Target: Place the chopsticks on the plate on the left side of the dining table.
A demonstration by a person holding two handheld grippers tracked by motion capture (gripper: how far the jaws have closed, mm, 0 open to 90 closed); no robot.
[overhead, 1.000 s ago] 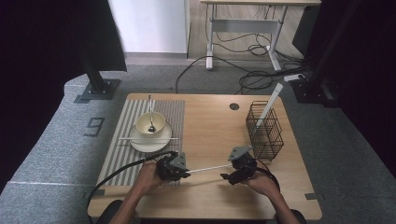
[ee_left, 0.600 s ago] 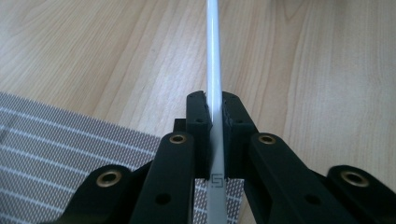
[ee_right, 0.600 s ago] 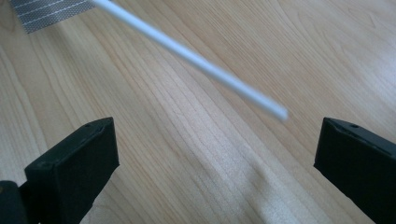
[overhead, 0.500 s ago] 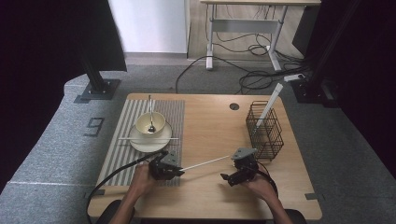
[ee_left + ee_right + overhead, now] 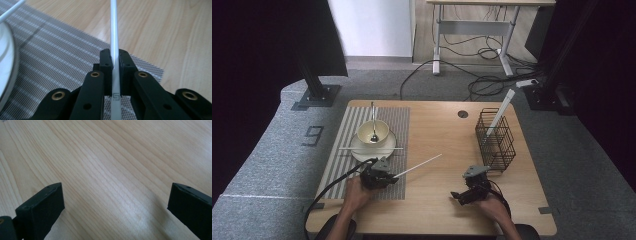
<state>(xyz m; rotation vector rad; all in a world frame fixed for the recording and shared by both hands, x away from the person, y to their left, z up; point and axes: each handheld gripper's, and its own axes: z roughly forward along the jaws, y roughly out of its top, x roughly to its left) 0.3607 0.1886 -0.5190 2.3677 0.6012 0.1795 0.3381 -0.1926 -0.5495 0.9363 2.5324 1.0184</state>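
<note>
On the wooden tabletop [image 5: 437,130], a striped grey placemat [image 5: 399,117] serves as the landmark. At the placemat's far half sits a white plate [image 5: 362,152] bearing a cream bowl [image 5: 373,131], a metal spoon [image 5: 373,122] standing in the bowl, and one white chopstick [image 5: 371,148] lying across the plate's near rim. At the placemat's near right corner, a hand holds the left tool [image 5: 384,176], its two black jaws pressed together on a second white chopstick [image 5: 418,165]; the stick slants up off the placemat's right edge and out over bare wood, its free end clear of the surface. From the left gripper view, the same stick [image 5: 115,37] runs straight up between the closed pads, the placemat's corner beneath it. Well to the right of the placemat, near the front edge, the right tool [image 5: 458,196] rests in the other hand, jaws spread wide over bare wood with nothing between them, as the right gripper view confirms. Farther right of the placemat stands a black wire basket [image 5: 496,137] with a white stick [image 5: 501,109] leaning out of it.
</note>
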